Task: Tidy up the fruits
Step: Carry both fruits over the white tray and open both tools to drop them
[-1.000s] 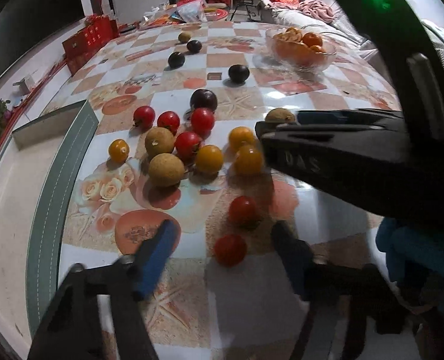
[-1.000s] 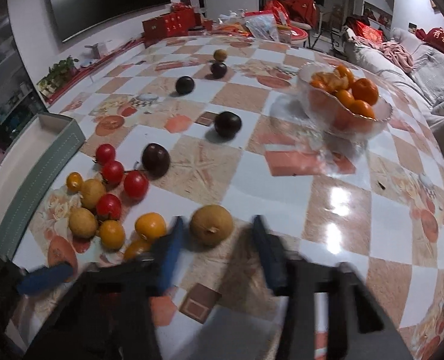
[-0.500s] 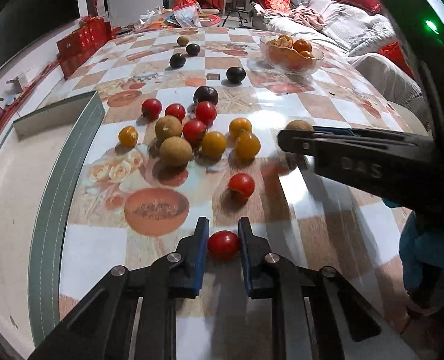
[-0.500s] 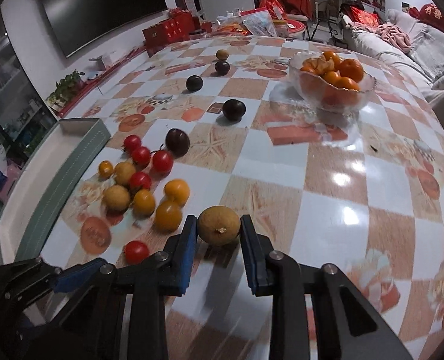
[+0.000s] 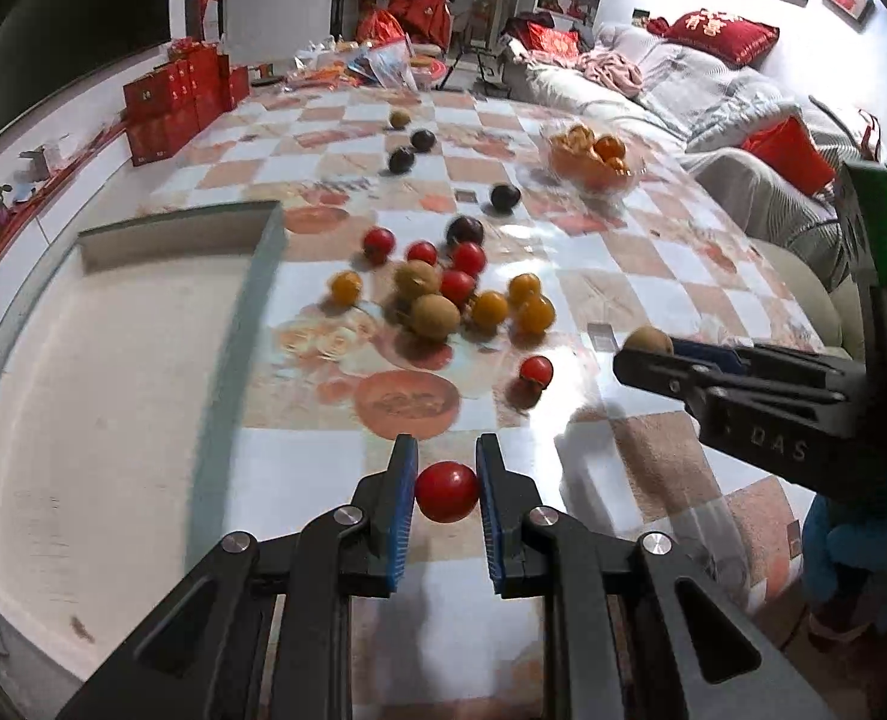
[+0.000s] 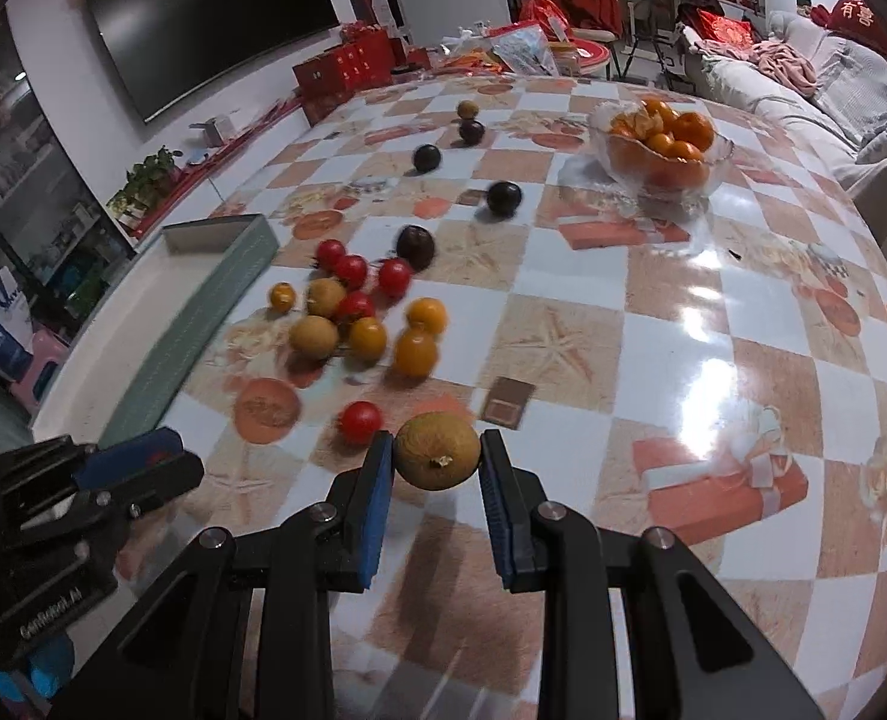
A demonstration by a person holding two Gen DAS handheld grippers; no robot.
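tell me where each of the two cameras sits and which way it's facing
Left wrist: rides the left gripper, looking forward and down along its blue pads clamped on a red cherry tomato; the right gripper and a blue-gloved hand show at right.
Right wrist: rides the right gripper, looking forward and down at the brown longan it clamps; the left gripper shows at lower left.
Shared: the fruit pile, the green-rimmed tray, the glass bowl of tangerines, the checkered tabletop.
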